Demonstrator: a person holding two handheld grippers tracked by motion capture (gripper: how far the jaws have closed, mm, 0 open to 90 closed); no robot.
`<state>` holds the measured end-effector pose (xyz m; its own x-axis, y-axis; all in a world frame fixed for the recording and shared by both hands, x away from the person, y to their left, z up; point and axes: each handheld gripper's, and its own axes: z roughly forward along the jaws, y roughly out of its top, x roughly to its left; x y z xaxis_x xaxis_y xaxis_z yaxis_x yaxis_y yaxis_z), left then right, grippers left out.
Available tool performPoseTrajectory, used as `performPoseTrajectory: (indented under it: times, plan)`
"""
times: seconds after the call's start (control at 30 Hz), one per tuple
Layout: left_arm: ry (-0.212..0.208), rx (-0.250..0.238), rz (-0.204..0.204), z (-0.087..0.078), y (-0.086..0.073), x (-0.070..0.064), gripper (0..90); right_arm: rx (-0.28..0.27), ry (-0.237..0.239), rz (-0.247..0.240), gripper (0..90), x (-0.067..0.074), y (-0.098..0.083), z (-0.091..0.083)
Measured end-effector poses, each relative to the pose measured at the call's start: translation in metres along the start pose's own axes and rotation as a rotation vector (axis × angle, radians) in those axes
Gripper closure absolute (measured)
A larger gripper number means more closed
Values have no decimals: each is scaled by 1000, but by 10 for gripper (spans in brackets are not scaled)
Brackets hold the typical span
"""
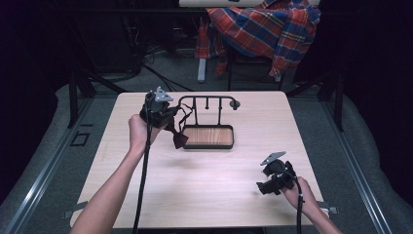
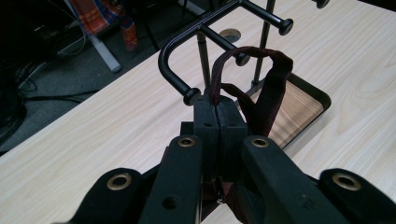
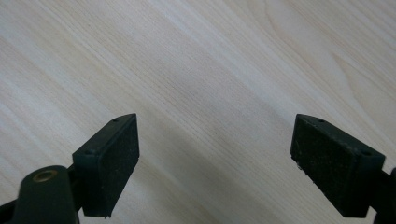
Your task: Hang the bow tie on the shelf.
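Jaws of left gripper point(image 2: 217, 116) clenched on dark strap point(image 2: 261, 84) beside rack point(image 2: 187, 46); right gripper point(image 3: 215, 158) released over bare table point(image 3: 210, 70)

Dark red strap point(image 2: 261, 88) looped, pinched in left gripper point(image 2: 217, 109) jaws; beside black rack point(image 1: 207, 105) pegs

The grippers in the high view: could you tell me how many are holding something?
1. The left gripper, beside the rack, is shut on a dark red strap; the right gripper, near the table's front right, is open and empty.

A dark red, perhaps maroon, strap point(image 2: 271, 88), black rack point(image 1: 207, 109), pale wood-grain table point(image 1: 209, 180), red-blue plaid cloth point(image 1: 268, 27).
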<state>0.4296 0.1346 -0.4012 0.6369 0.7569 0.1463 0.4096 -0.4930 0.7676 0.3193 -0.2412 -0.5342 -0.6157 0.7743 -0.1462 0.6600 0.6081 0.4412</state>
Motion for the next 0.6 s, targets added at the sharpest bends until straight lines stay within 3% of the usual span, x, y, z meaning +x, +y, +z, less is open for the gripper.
performPoseTrajectory:
  times: [0.17, 0.6]
  plan:
    - [30, 2, 9, 0, 5, 1, 893, -14, 0, 0, 152, 3, -1, -2]
    - [55, 42, 10, 10, 13, 8, 893, -10, -10, 5, 152, 2, -10, -8]
